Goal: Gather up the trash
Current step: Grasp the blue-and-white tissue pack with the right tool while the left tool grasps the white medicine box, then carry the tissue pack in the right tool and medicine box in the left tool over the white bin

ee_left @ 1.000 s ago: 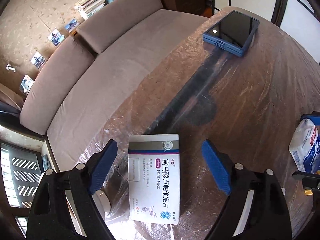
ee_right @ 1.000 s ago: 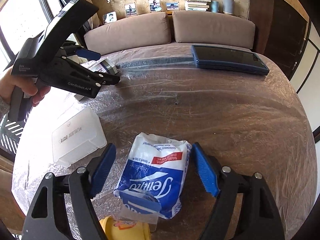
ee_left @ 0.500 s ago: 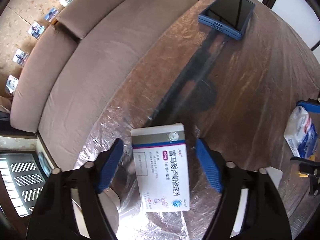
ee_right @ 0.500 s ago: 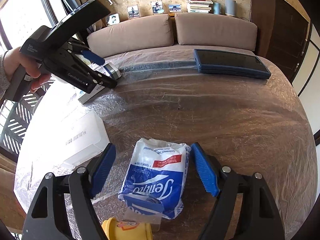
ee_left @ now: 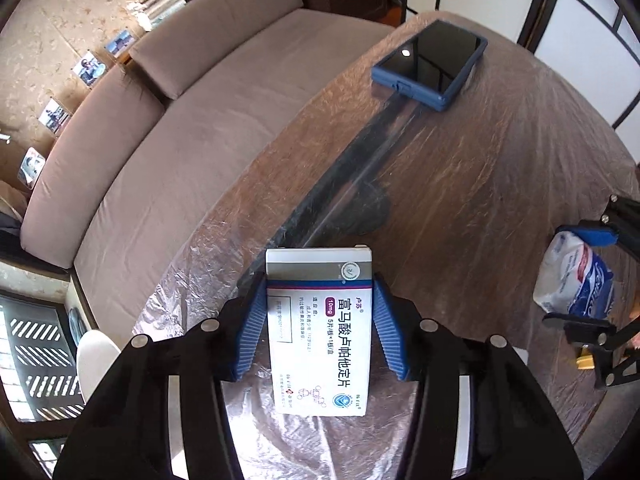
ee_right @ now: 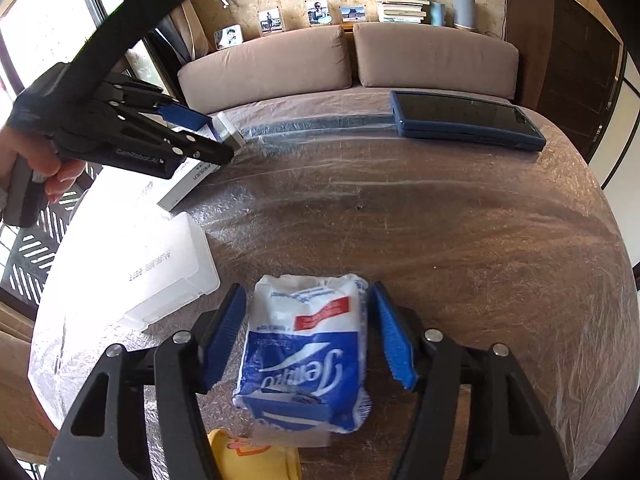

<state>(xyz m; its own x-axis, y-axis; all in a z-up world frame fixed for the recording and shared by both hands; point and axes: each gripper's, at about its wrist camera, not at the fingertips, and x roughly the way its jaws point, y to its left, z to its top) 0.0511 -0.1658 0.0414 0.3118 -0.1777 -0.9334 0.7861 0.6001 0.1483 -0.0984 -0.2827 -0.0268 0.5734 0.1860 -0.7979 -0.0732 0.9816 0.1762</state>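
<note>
Left gripper (ee_left: 318, 326): its blue ribbed pads are closing and pressing both long sides of the white rectangular cardboard medicine box (ee_left: 318, 336), clamping it.
Medicine box: it is sitting at the table's 9 o'clock edge in the right wrist view, its far end tilting up off the surface.
Right gripper (ee_right: 306, 338): its jaws are closing around the white-and-blue soft plastic tissue pack (ee_right: 306, 354); narrow gaps are showing on both sides, so the pads are not yet pressing.
Tissue pack: it is lying on the round brown plastic-covered table (ee_right: 460, 240) at its 6 o'clock edge.
Beyond: a translucent white plastic case (ee_right: 160, 276) is resting at 10 o'clock of the pack; a dark tablet in a blue cover (ee_right: 464, 118) is lying at 1 o'clock.
Person's hand (ee_right: 36, 168): it is gripping the left gripper's handle.
</note>
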